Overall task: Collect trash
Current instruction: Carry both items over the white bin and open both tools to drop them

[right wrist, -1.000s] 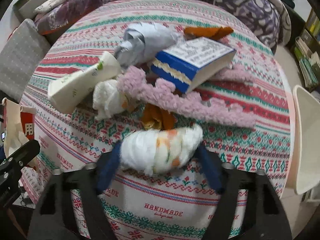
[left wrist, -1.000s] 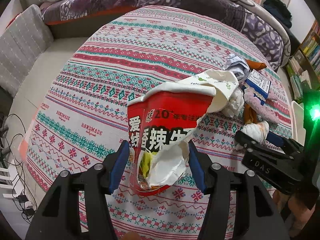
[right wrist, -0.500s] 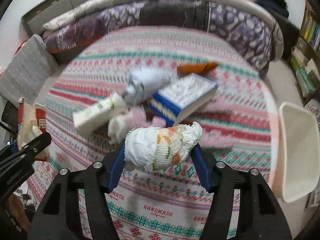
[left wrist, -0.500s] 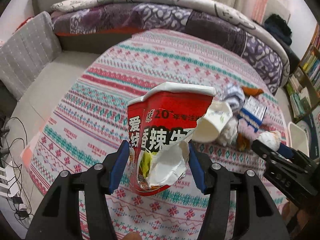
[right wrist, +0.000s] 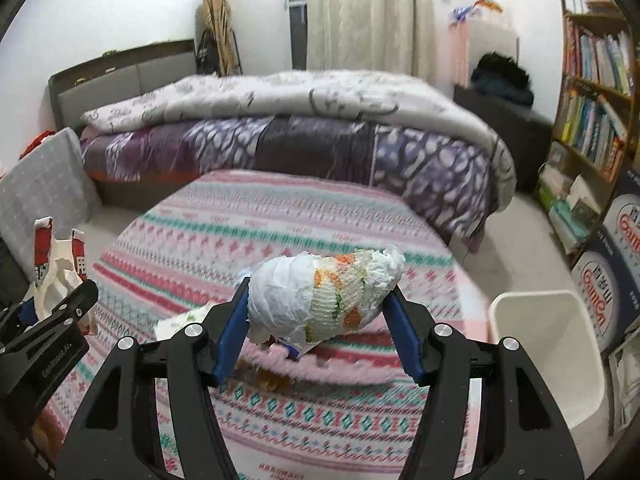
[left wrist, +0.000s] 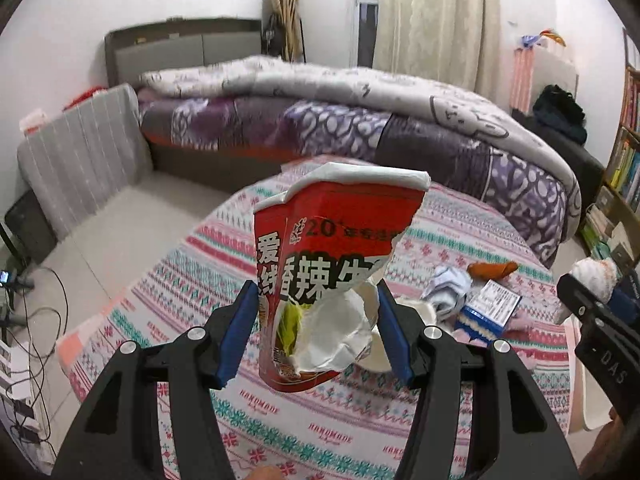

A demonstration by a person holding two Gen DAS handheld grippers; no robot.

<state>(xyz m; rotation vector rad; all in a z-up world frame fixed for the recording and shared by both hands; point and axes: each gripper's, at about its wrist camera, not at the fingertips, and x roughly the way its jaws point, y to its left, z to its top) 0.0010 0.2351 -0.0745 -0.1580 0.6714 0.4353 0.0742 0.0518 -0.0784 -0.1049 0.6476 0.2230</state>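
Torn red noodle cup (left wrist: 332, 264) upright, white wad (right wrist: 324, 296) sideways, both held aloft.

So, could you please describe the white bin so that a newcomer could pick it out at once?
Start at the round table with the striped patterned cloth. Look past its right-hand edge to the floor, in front of the bookshelf. There stands the white bin: a plain, open-topped plastic tub, unlike the printed cardboard boxes beside it.

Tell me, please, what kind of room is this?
Most likely a bedroom in a home. A bed with a rumpled quilt stands behind the round table with its patterned tablecloth, and a full bookshelf lines the right wall beside the curtained window.
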